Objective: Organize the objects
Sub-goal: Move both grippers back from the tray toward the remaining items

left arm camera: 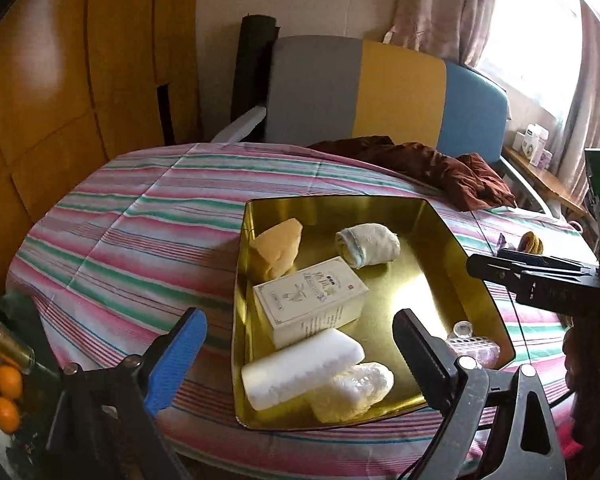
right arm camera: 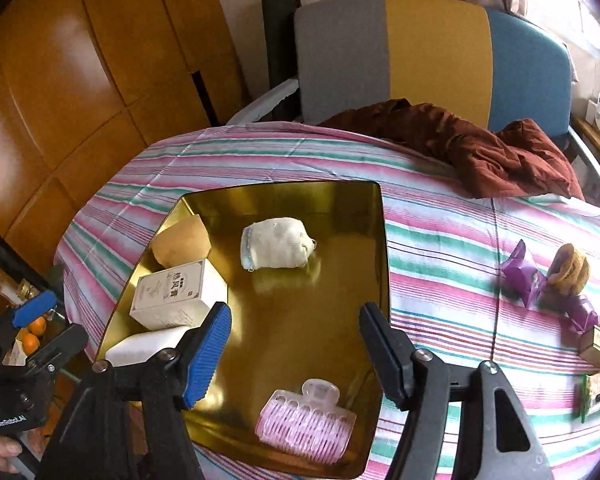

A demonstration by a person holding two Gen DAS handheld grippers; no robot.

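A gold tray [left arm camera: 460, 240] lies on the striped tablecloth. It holds a yellow sponge wedge [left arm camera: 278, 250], a rolled pale sock [left arm camera: 368, 244], a white printed box [left arm camera: 312, 304], a white foam block [left arm camera: 300, 368], a plastic-wrapped bundle [left arm camera: 356, 390] and a pink hair clip [right arm camera: 306, 424]. My left gripper [left arm camera: 300, 320] hangs open above the tray's near left side, its pads touching nothing. My right gripper [right arm camera: 296, 312] is open over the tray's bare middle, above the hair clip. Purple wrapped sweets [right arm camera: 522, 274], a brown knitted piece [right arm camera: 570, 268] and small green boxes [right arm camera: 598, 346] lie loose to the right.
A crumpled brown cloth [right arm camera: 480, 152] lies at the table's far edge before a grey, yellow and blue chair [right arm camera: 420, 52]. Oranges [left arm camera: 8, 396] and a bottle sit below the table's left edge. A wooden wardrobe stands on the left, a window shelf on the right.
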